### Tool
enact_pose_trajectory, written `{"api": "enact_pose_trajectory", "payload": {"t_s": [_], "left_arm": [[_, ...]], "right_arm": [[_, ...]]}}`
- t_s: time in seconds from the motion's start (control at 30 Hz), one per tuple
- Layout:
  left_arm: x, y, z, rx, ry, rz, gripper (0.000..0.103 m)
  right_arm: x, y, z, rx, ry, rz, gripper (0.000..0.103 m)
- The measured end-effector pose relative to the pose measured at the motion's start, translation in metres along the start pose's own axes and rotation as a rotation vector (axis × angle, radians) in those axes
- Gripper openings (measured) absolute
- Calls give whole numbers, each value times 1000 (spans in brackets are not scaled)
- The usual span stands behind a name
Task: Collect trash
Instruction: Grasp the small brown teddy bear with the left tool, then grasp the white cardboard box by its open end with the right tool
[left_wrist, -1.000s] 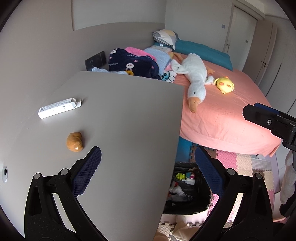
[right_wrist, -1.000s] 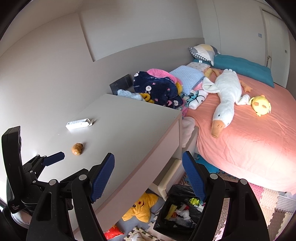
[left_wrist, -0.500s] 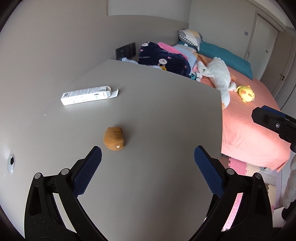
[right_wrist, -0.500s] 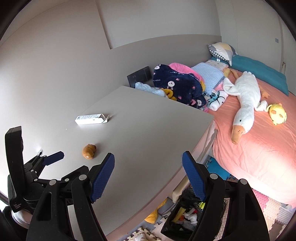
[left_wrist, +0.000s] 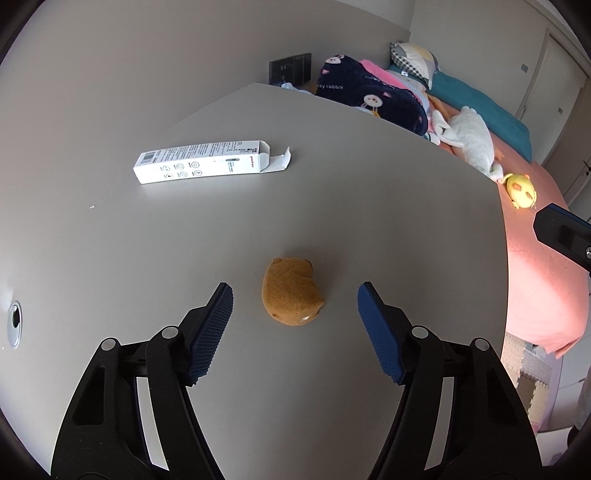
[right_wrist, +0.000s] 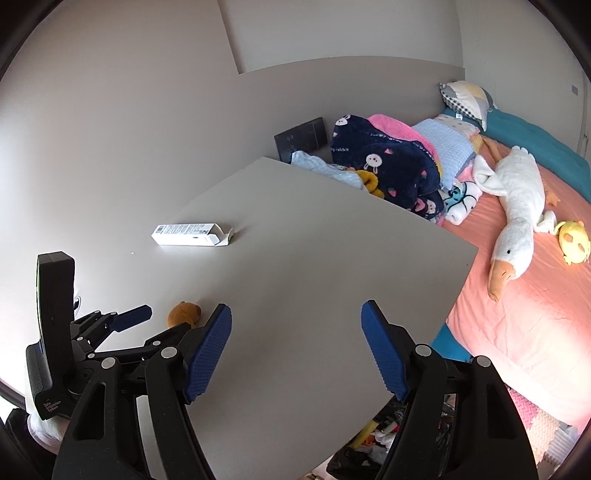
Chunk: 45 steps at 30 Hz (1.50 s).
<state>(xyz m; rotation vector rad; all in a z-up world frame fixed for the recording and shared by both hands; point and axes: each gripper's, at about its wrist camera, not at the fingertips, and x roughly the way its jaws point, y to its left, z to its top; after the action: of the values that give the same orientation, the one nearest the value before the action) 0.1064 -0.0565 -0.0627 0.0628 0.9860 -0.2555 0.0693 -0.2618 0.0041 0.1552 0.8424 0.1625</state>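
A brown crumpled lump lies on the grey desk. My left gripper points down at it, one blue pad on each side. The jaws are closing, with gaps still showing between pads and lump. A white carton with an open end flap lies farther back on the left. In the right wrist view my right gripper hovers over bare desk, open and closing slightly, with nothing between its jaws. There the left gripper shows at the lump, and the carton lies beyond.
A black trash bag with litter sits on the floor below the desk's near corner. A pink bed with a white goose plush and piled blankets borders the desk on the right. A cable hole is at the desk's left.
Both grippers moved left over the desk. The left one came down onto the brown lump and its jaws narrowed around it. The trash bag left the left wrist view.
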Motion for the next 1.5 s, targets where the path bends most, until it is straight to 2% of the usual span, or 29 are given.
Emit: {"api": "enact_pose_trajectory", "payload": {"t_s": [0.17,0.57,0.63,0.97,1.5], "left_arm": [[11,5,1,1,20,3,64],[28,21,0,-22,53,12,43],[28,24,2,-23,51,15,36],[19,60,10,-94,10,57,36],[15,120,10,-219,-3,139,36]], "right_arm": [[19,9,9,-25,22,14,74],[59,30,25,-81,62,58,74],[67,35,28,-92,69,67,74],[106,67,48,-169,95,120,74],[174,115,64,-318,153,167,74]]}}
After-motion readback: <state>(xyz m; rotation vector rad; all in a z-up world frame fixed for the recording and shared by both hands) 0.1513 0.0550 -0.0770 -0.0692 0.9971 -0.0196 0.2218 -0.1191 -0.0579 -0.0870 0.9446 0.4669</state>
